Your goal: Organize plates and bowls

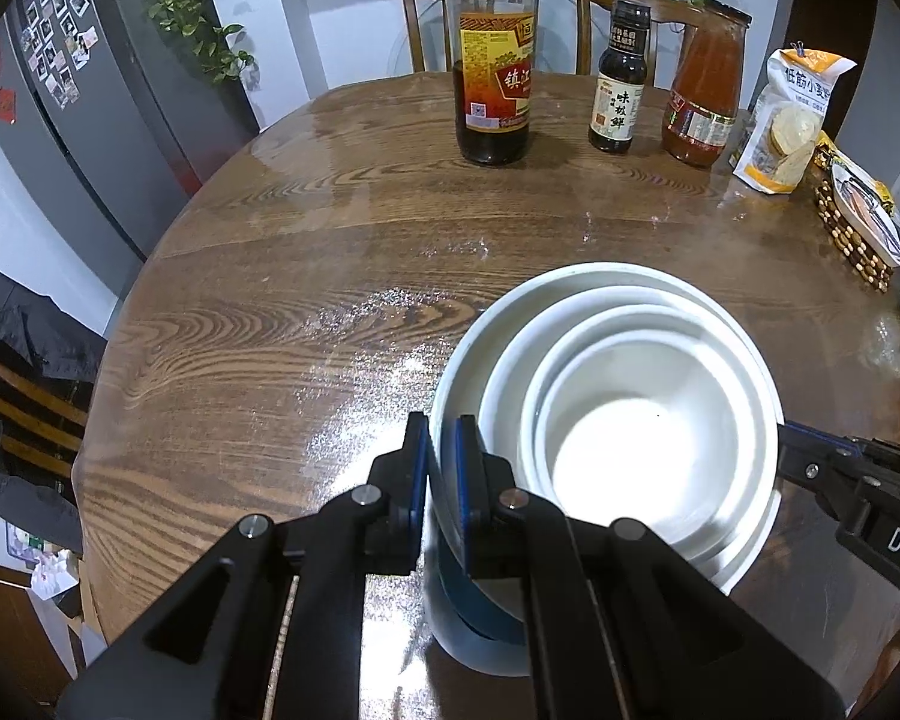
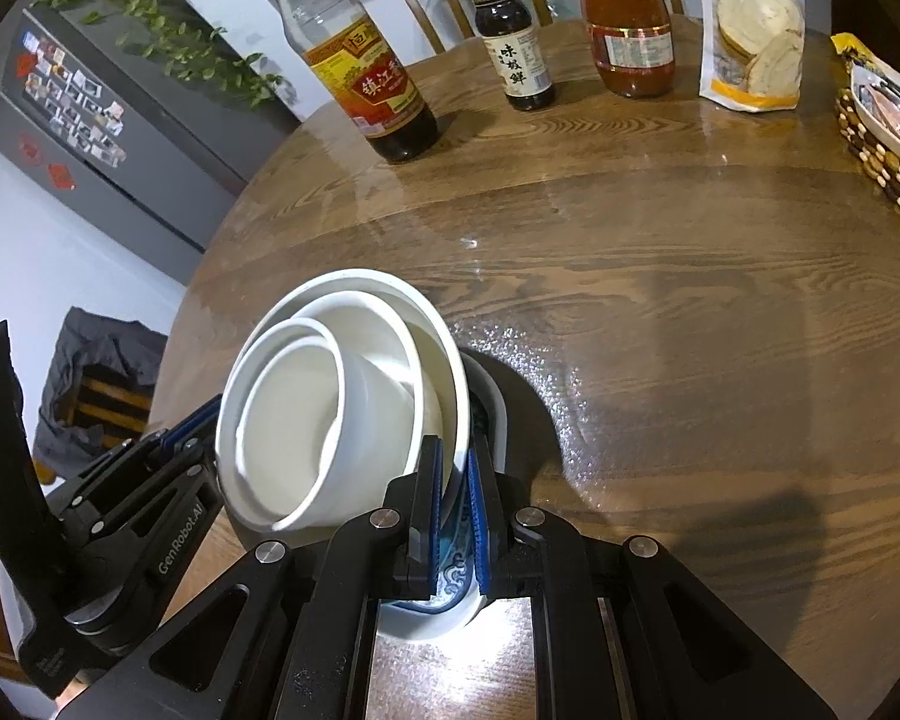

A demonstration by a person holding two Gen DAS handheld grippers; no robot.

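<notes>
The left gripper [image 1: 441, 468] has its jaws pinching the near-left rim of the outermost bowl [image 1: 468, 354], and the right gripper [image 2: 453, 498] has its jaws pinching the opposite rim of the same bowl, one blue pad inside the wall and one outside. Holding it from two sides looks meant to steady the whole nested stack [image 2: 330, 408], since three smaller white bowls sit inside, crowded toward the left wall rather than centred, so a one-sided hold would probably let it tip. In the right wrist view the stack leans, and under the jaws a blue-patterned dish [image 2: 444, 585] shows; whether the stack rests on it or hangs just above it I cannot tell. The stack sits at the near edge of the round wooden surface [image 1: 270, 300], whose middle is bare. Along the far edge stand a vinegar bottle [image 1: 493, 72], a small dark sauce bottle [image 1: 619, 84] and an orange sauce jar [image 1: 705, 90], with a flour bag [image 1: 786, 120] and a beaded basket [image 1: 858, 234] to the far right, all well apart from the bowls. Nothing blocks a move toward the middle; only the far row limits room.
</notes>
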